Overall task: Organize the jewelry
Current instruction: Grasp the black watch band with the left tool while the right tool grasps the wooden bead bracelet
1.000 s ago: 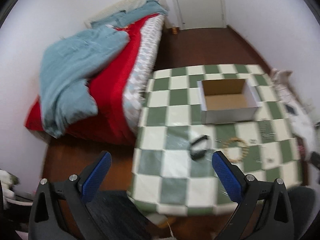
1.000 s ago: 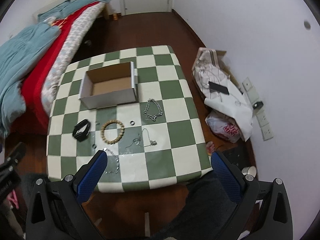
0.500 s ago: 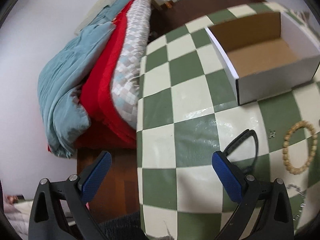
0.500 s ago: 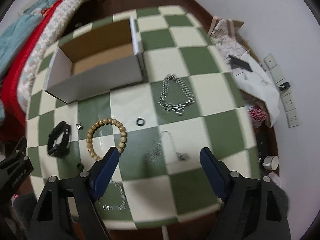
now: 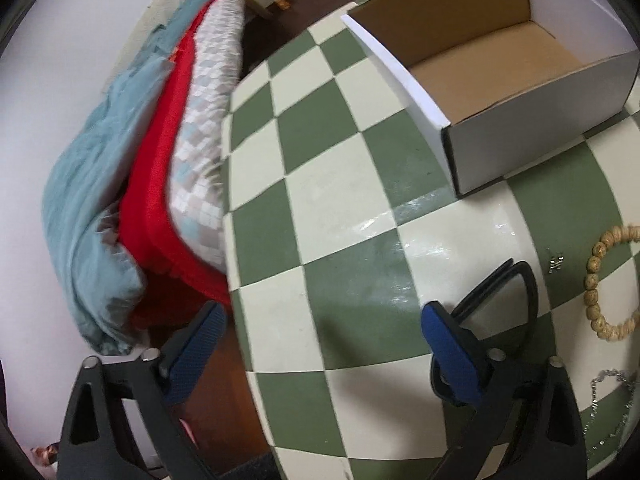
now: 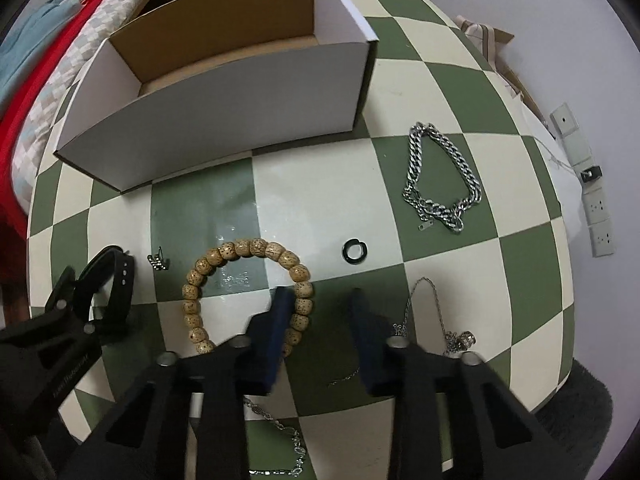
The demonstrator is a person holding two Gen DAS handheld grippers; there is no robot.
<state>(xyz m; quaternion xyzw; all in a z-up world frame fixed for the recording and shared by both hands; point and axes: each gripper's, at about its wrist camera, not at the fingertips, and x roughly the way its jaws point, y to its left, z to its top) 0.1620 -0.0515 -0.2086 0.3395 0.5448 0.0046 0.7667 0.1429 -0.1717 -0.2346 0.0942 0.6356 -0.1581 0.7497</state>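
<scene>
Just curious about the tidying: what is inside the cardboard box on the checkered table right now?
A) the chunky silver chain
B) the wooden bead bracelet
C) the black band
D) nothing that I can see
D: the cardboard box shows a bare brown floor, while the jewelry lies outside it.

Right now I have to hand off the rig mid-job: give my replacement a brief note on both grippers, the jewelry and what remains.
Left gripper: open, jaws just narrowed slightly, nothing between them; its right finger is at the black strap band.
Right gripper: jaws have just been closing, still apart, nothing gripped; its left finger lies at the wooden bead bracelet.
White cardboard box: nothing visible inside.
On the checked table: heavy silver curb chain, small black ring, thin silver chains, small stud.
Done: nothing boxed. Left: every piece.
</scene>
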